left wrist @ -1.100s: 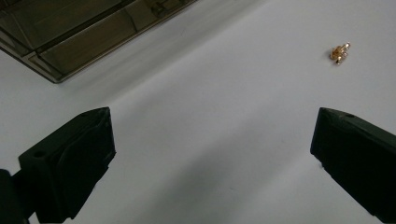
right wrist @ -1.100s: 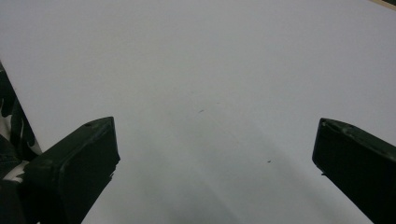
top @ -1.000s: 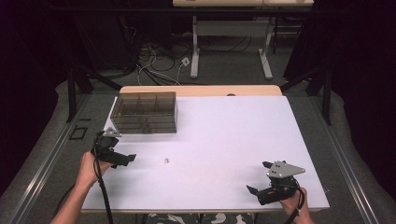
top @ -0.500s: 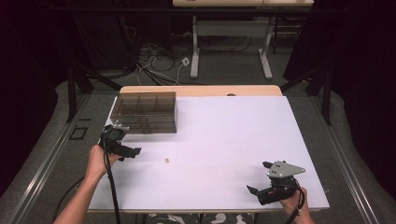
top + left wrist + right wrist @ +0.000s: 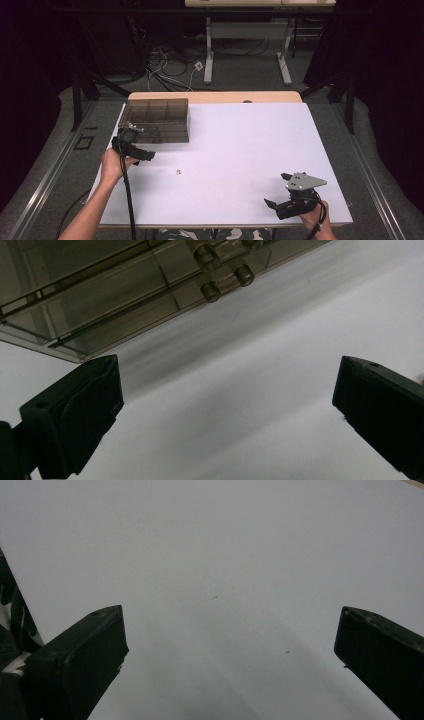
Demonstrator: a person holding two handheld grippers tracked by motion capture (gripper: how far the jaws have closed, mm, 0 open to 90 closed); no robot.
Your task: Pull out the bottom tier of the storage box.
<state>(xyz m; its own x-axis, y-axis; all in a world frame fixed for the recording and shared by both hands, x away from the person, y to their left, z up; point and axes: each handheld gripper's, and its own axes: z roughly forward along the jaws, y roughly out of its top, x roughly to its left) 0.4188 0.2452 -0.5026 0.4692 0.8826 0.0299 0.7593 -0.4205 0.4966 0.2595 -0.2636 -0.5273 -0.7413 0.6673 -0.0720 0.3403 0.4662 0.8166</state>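
A dark room with cables on the grey floor surrounds a table covered in white sheet, its wooden edge showing at the far side. Nearest the person, at the right front corner, the right gripper rests low over the sheet, with a grey three-cornered plate on top; the right gripper view shows its two black jaws standing wide apart with bare white surface between them. Farther in, on the left, the left gripper is held just in front of a smoky transparent compartment box, its tips aimed to the right along the box's near wall. The left gripper view shows these jaws also spread wide, gripping nothing. Between the two grippers, a tiny pale object lies on the sheet, near the left gripper and well apart from the right one; it is too small to tell which way it points.

The box sits at the far left corner, its long axis running left to right along the table. The high view reveals inner dividers; the left gripper view adds the box's near wall and small cylindrical hinge knobs close up.
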